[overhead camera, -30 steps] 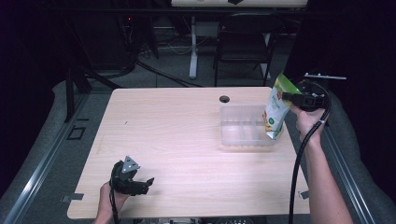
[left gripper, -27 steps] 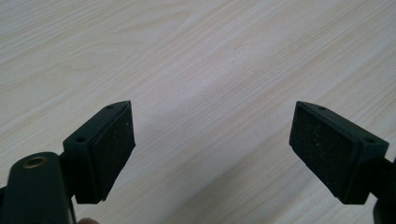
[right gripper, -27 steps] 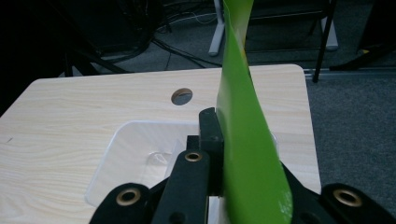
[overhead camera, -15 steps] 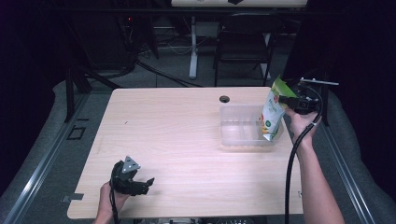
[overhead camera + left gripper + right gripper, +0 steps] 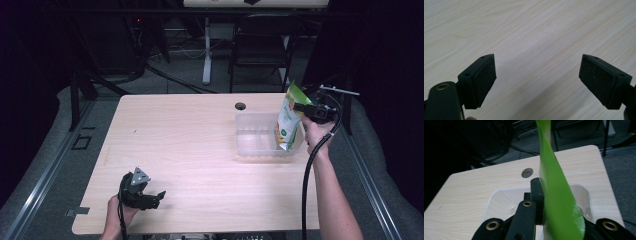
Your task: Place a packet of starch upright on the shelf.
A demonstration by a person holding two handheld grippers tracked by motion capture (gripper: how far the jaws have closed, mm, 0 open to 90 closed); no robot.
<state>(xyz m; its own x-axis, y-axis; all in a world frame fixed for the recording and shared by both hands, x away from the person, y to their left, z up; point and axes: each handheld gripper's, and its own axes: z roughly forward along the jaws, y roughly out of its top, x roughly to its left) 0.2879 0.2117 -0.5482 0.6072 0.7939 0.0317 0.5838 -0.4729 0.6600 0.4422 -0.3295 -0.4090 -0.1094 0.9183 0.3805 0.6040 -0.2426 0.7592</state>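
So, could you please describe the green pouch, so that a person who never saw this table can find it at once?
Start at the light wooden table and go to its far right part, where a clear plastic bin stands. The pouch stands upright at the bin's right end, with its lower end inside the bin, clamped near the top by the right gripper. It is the sole colourful thing there: bright green with a white front.

Note the green pouch [image 5: 556, 202]: glossy, smooth plastic film, white printed face [image 5: 286, 125]. The clear rectangular plastic bin [image 5: 252, 145] looks smooth and translucent. Your pale wood-grain table [image 5: 200, 145] has a matt finish. The left gripper [image 5: 537, 82] carries rough, speckled black pads [image 5: 485, 75] on matt black plastic.
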